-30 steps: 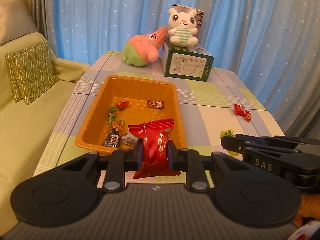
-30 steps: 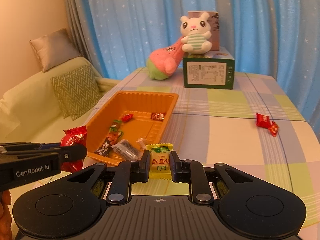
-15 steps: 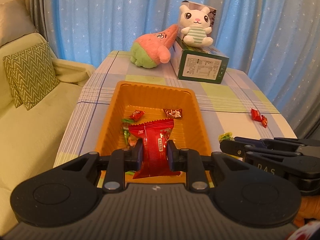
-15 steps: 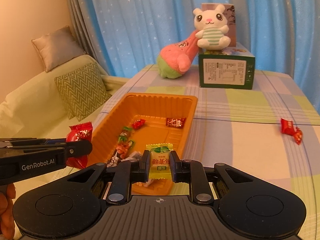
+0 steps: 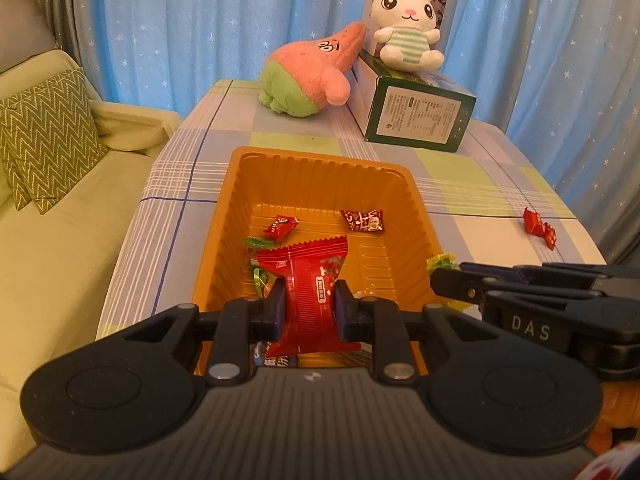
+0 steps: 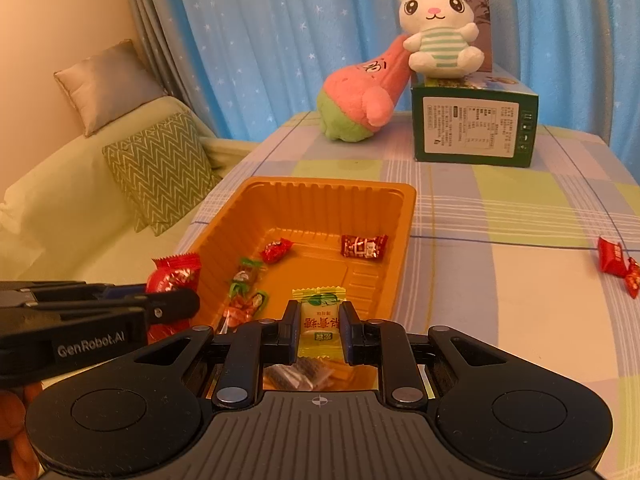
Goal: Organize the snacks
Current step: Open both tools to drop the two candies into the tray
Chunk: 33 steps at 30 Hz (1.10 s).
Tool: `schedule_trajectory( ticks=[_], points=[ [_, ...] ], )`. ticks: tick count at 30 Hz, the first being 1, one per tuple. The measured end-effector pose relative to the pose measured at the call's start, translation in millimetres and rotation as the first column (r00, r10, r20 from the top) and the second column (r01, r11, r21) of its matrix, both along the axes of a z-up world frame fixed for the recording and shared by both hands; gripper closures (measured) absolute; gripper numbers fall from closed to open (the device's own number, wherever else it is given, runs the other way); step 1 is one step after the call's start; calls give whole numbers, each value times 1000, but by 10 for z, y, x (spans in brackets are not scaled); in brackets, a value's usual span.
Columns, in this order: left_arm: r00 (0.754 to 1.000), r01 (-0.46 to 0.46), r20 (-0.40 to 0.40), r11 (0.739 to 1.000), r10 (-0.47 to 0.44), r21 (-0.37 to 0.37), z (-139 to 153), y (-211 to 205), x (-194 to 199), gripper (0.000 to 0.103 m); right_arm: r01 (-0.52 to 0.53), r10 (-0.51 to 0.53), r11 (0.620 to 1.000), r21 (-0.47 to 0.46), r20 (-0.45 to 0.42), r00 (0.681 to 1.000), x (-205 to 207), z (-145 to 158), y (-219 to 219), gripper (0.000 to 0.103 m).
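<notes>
Snacks are spread over a bench (image 5: 472,216) covered in a pastel checked cloth, most of them in one orange ribbed plastic tray (image 5: 320,172) at the centre of both views. Two hand-held grippers are in play. The left hand-held gripper (image 5: 310,310), low centre in its own view, has its jaws clamped on one red crinkle-edged snack packet (image 5: 308,280), held above the near end of the tray. The right hand-held gripper (image 6: 319,330), low centre in its own view, is pinched tight on one small yellow sweet packet with a green emblem (image 6: 319,318), also over the tray's near end.

On the tray floor, toward its far end, lie two loose pieces: a small red wrapped sweet (image 6: 275,250) on the left and a dark red square wrapper (image 6: 363,246) on the right. Along the left side lies a cluster of green-and-red wrapped sweets (image 6: 246,292); their count is hard to tell. A grey wrapper (image 6: 298,374) shows beneath the right gripper.

Outside the tray, at the right edge of the frame, two red wrapped sweets (image 6: 616,264) lie touching on the cloth.

At the far end of the bench stand one dark green printed carton (image 6: 474,130), one white bunny plush in a striped shirt (image 6: 438,34) seated on it, and one pink-and-green star-shaped plush (image 6: 360,100) leaning against it.
</notes>
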<state>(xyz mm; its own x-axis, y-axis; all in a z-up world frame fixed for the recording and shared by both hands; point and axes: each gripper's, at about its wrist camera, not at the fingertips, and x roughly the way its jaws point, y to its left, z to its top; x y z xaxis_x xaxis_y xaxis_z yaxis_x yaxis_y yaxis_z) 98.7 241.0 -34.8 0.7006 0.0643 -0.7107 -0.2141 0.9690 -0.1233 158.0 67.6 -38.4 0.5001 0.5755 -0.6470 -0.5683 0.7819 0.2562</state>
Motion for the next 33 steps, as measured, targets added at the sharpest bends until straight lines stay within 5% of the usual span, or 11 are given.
schedule_trajectory(
  ticks=[16, 33],
  points=[
    [1000, 24, 1, 1000, -24, -1, -156, 163, 237, 75, 9, -9, 1000, -7, -14, 1000, 216, -124, 122, 83],
    [1000, -5, 4, 1000, 5, -4, -128, 197, 3, 69, 4, -3, 1000, 21, -44, 999, 224, -125, 113, 82]
  ],
)
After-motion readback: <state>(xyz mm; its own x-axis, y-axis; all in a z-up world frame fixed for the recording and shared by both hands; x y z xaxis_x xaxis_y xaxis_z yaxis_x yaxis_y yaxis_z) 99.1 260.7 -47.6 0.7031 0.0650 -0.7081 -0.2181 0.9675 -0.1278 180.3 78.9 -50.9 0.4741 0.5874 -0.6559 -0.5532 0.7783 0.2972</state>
